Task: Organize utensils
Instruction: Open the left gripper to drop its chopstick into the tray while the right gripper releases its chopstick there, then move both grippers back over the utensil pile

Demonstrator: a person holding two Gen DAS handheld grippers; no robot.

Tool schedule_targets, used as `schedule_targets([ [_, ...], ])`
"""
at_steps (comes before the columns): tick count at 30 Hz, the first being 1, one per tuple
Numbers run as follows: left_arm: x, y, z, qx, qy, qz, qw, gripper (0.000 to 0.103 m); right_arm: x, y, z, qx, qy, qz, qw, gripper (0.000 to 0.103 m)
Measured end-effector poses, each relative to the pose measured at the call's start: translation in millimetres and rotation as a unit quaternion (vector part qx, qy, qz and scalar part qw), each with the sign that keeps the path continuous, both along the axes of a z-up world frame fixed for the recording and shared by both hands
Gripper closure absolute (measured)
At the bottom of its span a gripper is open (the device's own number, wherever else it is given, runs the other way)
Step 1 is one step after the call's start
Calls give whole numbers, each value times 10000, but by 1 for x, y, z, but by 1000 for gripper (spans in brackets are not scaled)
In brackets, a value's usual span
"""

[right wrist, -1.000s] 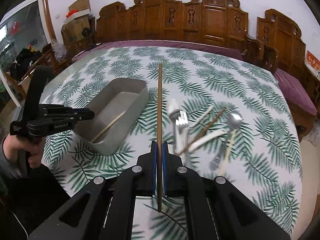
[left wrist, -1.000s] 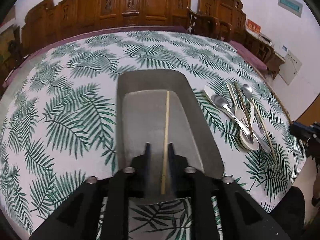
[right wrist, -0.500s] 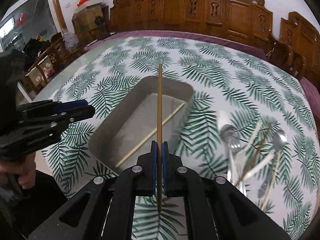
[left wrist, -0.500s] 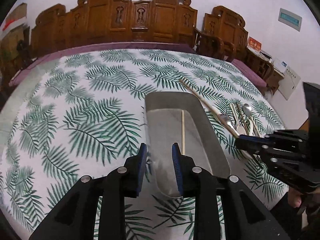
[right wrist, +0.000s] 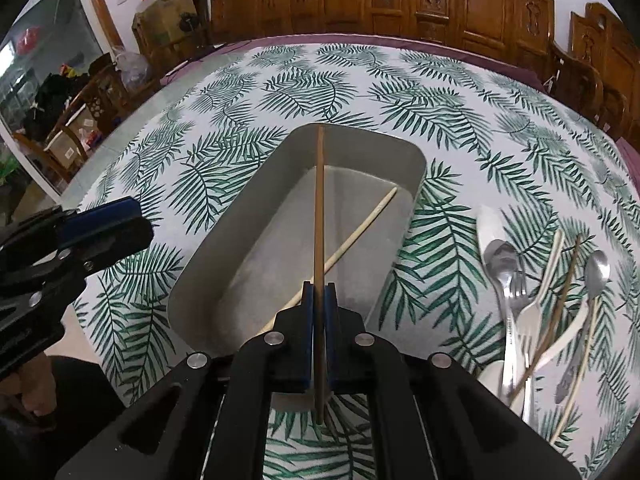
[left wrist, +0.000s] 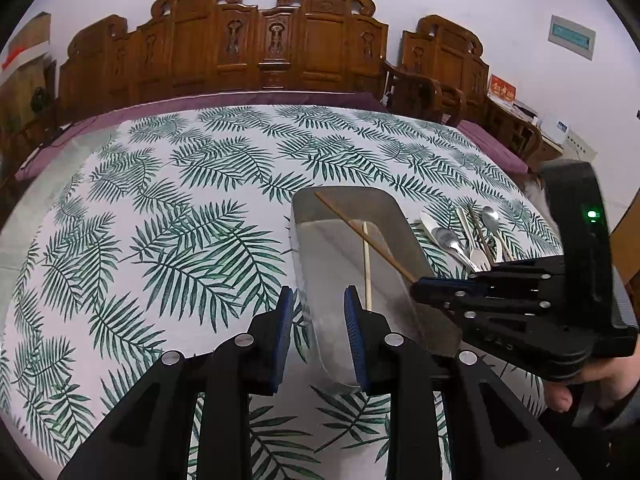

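Note:
A grey metal tray (left wrist: 400,216) stands on the fern-print tablecloth, with one pale chopstick (left wrist: 366,264) lying inside it. My left gripper (left wrist: 317,300) hovers open at the tray's near left corner, and nothing is between its blue pads. My right gripper (right wrist: 319,292) is shut on a brown chopstick (right wrist: 319,200), which points out over the tray (right wrist: 240,216) above the pale chopstick (right wrist: 360,228). In the left wrist view the right gripper (left wrist: 416,290) reaches in from the right with that brown chopstick (left wrist: 360,228). In the right wrist view the left gripper (right wrist: 120,220) shows at the left.
A pile of utensils (right wrist: 532,300) lies right of the tray: metal spoons, a fork, white plastic pieces and chopsticks. Carved wooden chairs (left wrist: 272,48) line the table's far side. A hand (left wrist: 592,384) holds the right gripper's handle. Boxes (right wrist: 168,4) stand at far left.
The left gripper has drawn back and left from the pale chopstick, which stays in the tray. The right gripper has carried the brown chopstick left from the pile to above the tray.

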State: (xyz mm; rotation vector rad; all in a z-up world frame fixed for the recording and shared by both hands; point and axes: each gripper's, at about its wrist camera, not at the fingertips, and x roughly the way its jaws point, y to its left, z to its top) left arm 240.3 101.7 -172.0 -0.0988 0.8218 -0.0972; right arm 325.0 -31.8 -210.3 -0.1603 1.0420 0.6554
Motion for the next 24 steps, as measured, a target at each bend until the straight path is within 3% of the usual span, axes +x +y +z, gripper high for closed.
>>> schedule_targets([
  [8,-2,-2,1,-14,-23,-40,10000,79,-1,-2,5,280,-66,64,9996,95],
  [13,-3,-10,4,43,-62,-85,9999,78,-8,-25,21,405,-284,-5,9988,95],
  [20,-9,-33,15,126,-155,-202,9996,61,-26,-86,46,386,-642,-361,9965,95],
  [24,-14,-52,24,195,-174,-306,9992,59,-35,-119,57,375,-798,-556,9946,95],
])
